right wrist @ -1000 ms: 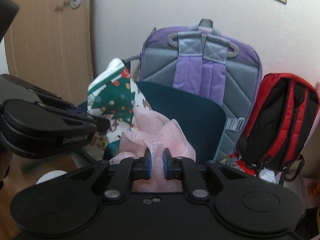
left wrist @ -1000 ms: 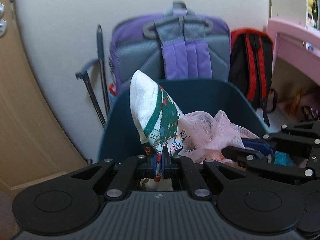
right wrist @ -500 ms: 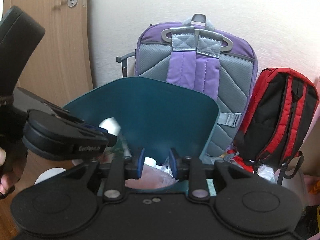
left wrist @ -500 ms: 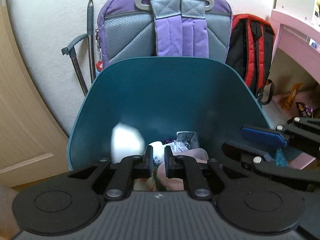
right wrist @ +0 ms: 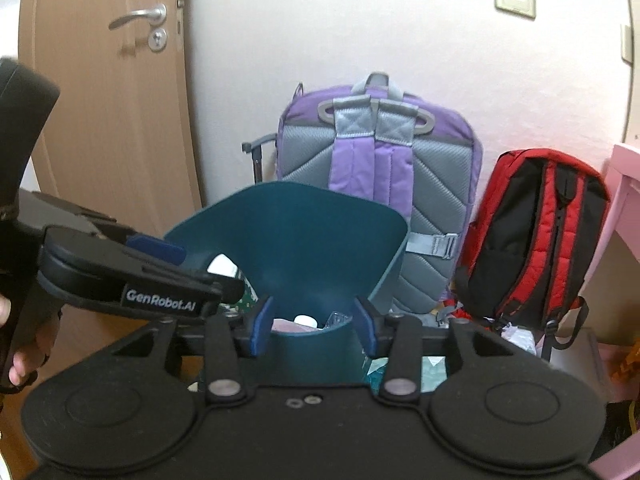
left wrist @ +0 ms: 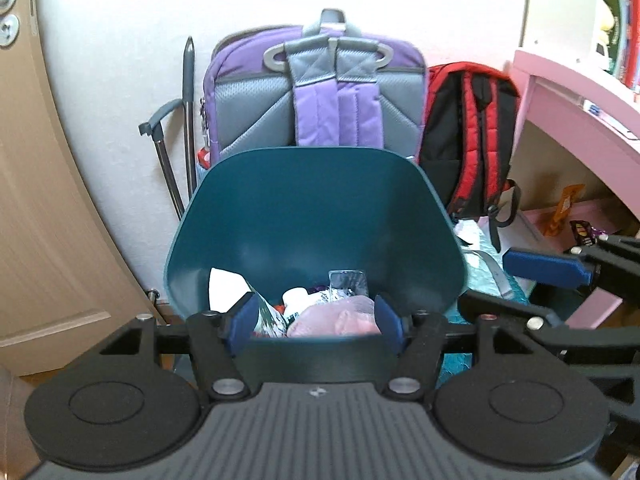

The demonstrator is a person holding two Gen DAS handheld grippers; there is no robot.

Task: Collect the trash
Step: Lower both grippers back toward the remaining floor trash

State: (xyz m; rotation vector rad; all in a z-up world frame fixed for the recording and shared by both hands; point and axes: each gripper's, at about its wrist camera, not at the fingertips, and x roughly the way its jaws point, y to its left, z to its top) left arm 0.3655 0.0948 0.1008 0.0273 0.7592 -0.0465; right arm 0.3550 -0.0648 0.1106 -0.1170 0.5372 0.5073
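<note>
Down in the teal bin [left wrist: 316,216], that's where the trash sits now: a pink mesh bag [left wrist: 340,320] on top, a white printed bag [left wrist: 228,288] slumped at the left wall, a small white bottle [left wrist: 295,295] and a clear plastic pack [left wrist: 347,282] behind them. All of it lies below the rim, nothing hanging over the edge.

The left gripper [left wrist: 316,318] hangs just above the near rim, and its jaws have just been opening; they stand well apart with nothing between the blue pads, only the bin's contents seen through the gap. Same story on the right gripper [right wrist: 314,320]: jaws have just been opening, wide now, empty, looking over the near wall of the bin. From the right-hand view the left tool shows side-on with a person's hand [right wrist: 24,352] around its grip.

So, by my reading, this drop is done: both tools let go and the load is in.

What's left? Look beyond the bin. Against the wall stand a purple backpack [left wrist: 320,108] and a red and black backpack [left wrist: 468,136], which are not trash. Lower right, under the pink desk [left wrist: 576,104], there are snack wrappers [left wrist: 576,220] on the floor, and crumpled white paper [right wrist: 516,334] near the red backpack's foot. Those look like the next candidates, so the job seems partly finished, not complete.
</note>
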